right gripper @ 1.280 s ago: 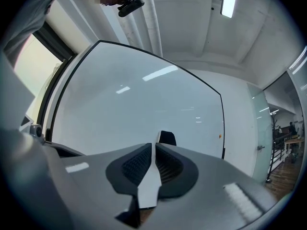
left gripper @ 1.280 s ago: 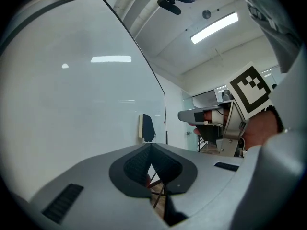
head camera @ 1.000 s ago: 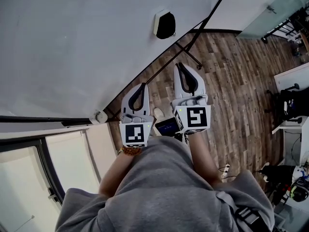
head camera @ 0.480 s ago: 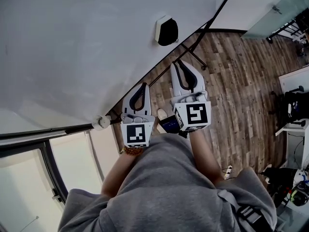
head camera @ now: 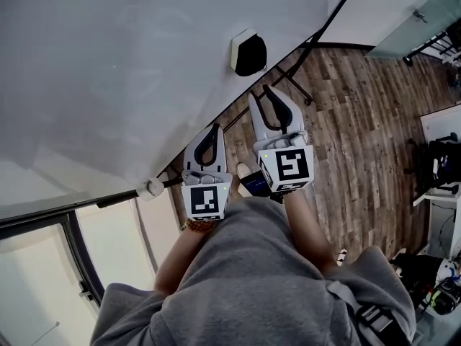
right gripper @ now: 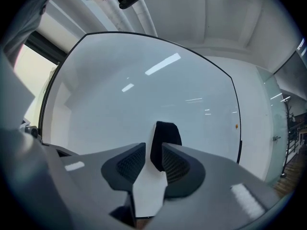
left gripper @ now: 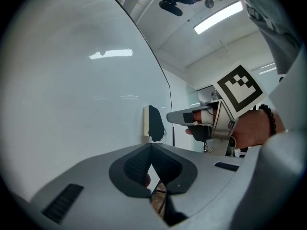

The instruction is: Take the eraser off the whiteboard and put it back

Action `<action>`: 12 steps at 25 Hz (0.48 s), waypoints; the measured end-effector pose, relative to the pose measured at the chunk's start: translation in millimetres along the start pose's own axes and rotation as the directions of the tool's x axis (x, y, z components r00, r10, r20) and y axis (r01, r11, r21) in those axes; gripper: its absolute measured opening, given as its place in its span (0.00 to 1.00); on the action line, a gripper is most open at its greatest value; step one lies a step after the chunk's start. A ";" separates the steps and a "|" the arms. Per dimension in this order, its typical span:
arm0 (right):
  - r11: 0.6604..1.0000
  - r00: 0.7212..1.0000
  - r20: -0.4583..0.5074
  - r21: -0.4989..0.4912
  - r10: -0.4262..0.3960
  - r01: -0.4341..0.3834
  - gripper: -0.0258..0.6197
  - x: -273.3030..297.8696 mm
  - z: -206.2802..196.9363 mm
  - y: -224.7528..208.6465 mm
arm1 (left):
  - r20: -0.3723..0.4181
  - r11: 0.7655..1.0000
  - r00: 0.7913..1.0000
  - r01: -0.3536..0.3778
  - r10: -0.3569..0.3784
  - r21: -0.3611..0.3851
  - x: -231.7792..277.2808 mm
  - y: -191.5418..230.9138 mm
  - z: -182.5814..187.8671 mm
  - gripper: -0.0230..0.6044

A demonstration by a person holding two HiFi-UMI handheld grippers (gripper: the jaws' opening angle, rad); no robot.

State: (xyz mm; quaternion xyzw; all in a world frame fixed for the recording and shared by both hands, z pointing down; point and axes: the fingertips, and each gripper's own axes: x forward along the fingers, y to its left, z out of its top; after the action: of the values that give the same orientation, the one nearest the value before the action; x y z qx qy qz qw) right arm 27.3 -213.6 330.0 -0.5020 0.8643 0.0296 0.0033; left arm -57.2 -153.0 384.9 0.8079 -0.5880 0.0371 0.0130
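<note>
Right gripper view: right hand-held gripper [right gripper: 153,147] jaws just opening, empty; eraser [right gripper: 168,134] at 12 o'clock on whiteboard [right gripper: 144,90]; left hand-held gripper [left gripper: 151,146] closed.

Wood-plank floor [head camera: 360,121]; white desk [head camera: 443,125] at right edge; window [head camera: 43,265] lower left; ceiling strip light [left gripper: 219,17] lit.

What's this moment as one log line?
black felt eraser: on white whiteboard | right gripper: jaws just been opening, empty, facing eraser | left gripper: shut
</note>
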 end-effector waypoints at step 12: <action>0.999 0.999 -0.022 0.022 0.047 -0.047 0.29 33.0 -14.0 -19.0 | -0.027 0.999 0.999 -0.037 0.038 0.017 34.6 5.3 -9.4 0.05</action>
State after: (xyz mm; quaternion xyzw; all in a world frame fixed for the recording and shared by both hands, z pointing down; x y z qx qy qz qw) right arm 27.9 -252.4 341.9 -0.4818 0.8762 0.0147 -0.0017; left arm -52.1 -186.9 396.7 0.7962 -0.6025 0.0534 0.0137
